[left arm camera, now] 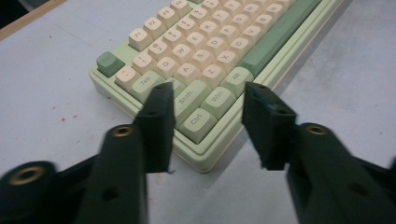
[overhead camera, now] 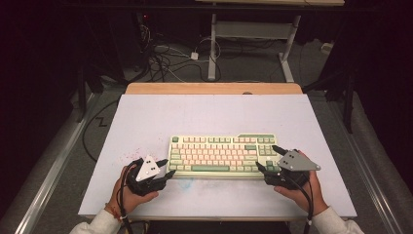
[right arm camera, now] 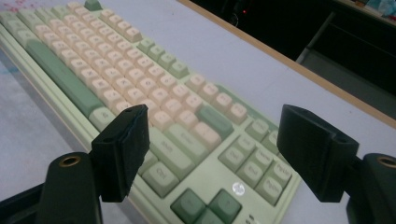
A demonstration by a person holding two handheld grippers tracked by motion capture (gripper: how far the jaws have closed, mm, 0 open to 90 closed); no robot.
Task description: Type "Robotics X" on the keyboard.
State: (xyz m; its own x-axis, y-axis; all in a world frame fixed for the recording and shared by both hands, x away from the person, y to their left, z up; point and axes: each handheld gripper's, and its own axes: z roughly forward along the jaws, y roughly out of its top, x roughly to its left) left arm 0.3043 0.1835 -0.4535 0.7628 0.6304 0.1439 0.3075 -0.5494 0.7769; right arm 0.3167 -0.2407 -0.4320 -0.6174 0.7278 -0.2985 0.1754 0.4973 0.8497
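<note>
Keyboard flat on the white worktop, between both tools. Left tool, jaws unclenched, straddles its near-left corner; right tool, jaws wide apart, brackets its right end.

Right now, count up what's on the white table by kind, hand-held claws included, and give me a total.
Pale green keyboard with cream and green keys: 1
Black hand-held claws, left claw and right claw: 2
Total: 3
</note>
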